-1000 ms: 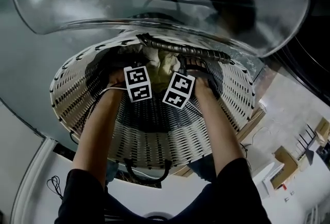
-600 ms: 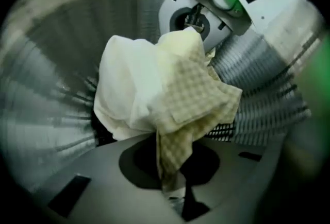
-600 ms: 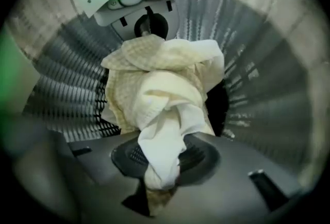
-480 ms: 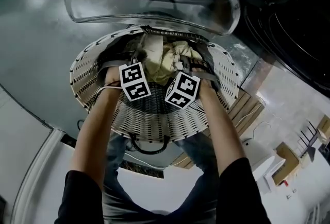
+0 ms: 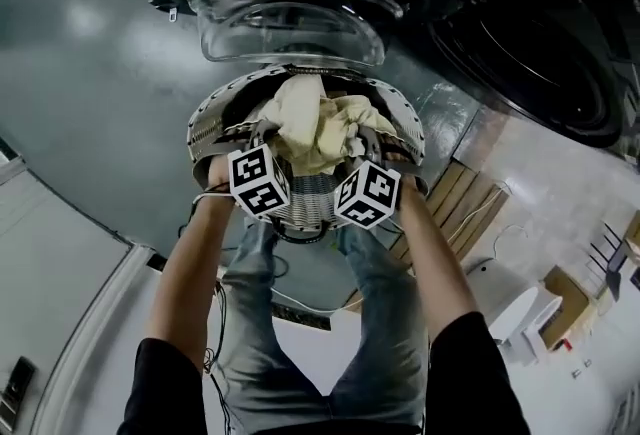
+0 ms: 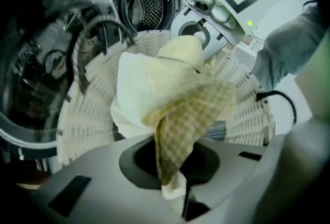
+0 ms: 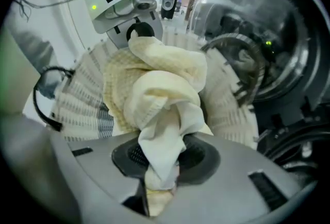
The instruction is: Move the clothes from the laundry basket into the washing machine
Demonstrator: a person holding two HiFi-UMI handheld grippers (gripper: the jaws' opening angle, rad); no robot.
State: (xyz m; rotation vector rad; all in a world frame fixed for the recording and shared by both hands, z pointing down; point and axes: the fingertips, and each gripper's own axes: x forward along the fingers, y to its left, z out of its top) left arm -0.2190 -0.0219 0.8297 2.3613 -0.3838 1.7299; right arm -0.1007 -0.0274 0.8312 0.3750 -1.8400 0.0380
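A bundle of cream and pale yellow clothes (image 5: 312, 128) hangs above the white slatted laundry basket (image 5: 210, 118), lifted clear of its rim. My left gripper (image 6: 172, 187) is shut on a checked yellow corner of the clothes (image 6: 180, 115). My right gripper (image 7: 157, 187) is shut on a twisted white fold of the same bundle (image 7: 160, 109). In the head view only the two marker cubes show, side by side just below the bundle. The washing machine's open drum (image 6: 147, 9) lies beyond the basket, with its glass door (image 5: 290, 28) swung out over it.
A second dark round machine door (image 5: 540, 53) sits at the upper right. The person's jeans-clad legs (image 5: 300, 323) stand under the arms. Cardboard boxes (image 5: 565, 298) lie on the floor at the right. The glass door (image 7: 247, 27) bulges close beside the basket (image 7: 77, 104).
Both grippers have risen out of the basket with the cream clothes pinched in them. The bundle now hangs above the rim, and the basket looks smaller and farther below.
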